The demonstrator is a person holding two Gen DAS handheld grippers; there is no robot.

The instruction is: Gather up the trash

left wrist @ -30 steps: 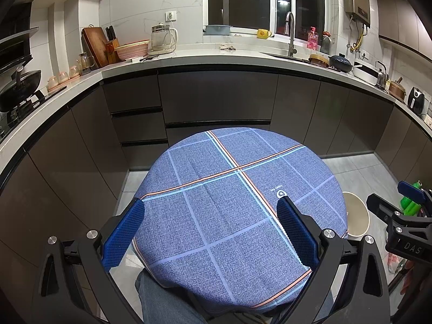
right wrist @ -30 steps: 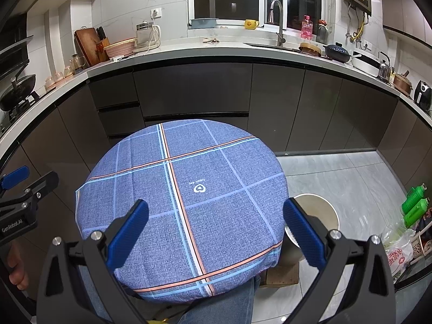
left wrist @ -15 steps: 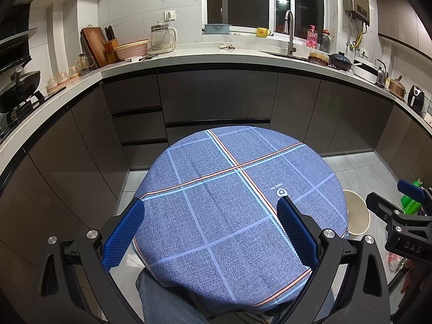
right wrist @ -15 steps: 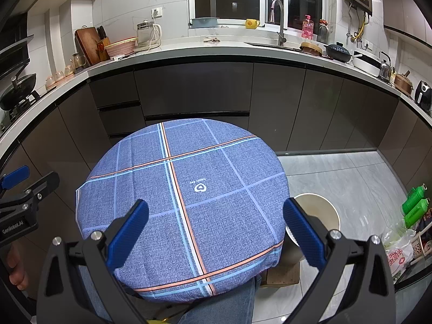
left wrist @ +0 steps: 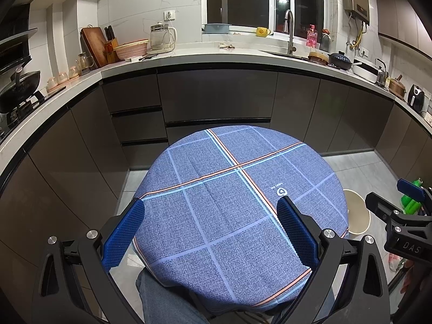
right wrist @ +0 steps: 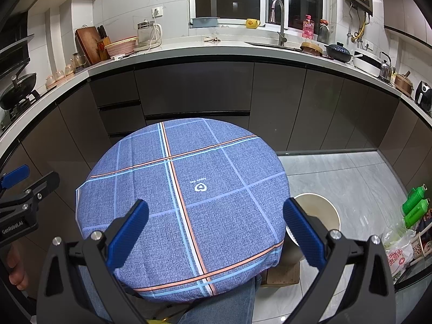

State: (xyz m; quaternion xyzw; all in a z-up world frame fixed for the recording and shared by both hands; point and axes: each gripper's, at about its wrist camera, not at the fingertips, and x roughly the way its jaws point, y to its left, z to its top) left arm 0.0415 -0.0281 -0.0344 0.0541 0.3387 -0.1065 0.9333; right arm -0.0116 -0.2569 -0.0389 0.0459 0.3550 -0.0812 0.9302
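A round table with a blue plaid cloth (left wrist: 232,205) fills the middle of both views, also in the right wrist view (right wrist: 183,194). No trash shows on its top. My left gripper (left wrist: 210,221) is open and empty, held above the near part of the table. My right gripper (right wrist: 216,221) is open and empty, held above the table's near right edge. A beige trash bin (right wrist: 321,210) stands on the floor to the right of the table; it also shows in the left wrist view (left wrist: 356,210).
Dark kitchen cabinets (left wrist: 216,100) with a white counter curve behind the table. Green bottles (right wrist: 415,205) and plastic bags (right wrist: 399,251) sit on the floor at the right. My knees in jeans (left wrist: 162,299) are under the table's near edge.
Both grippers stay open. The views have barely shifted, with the table sitting very slightly lower in the frames.
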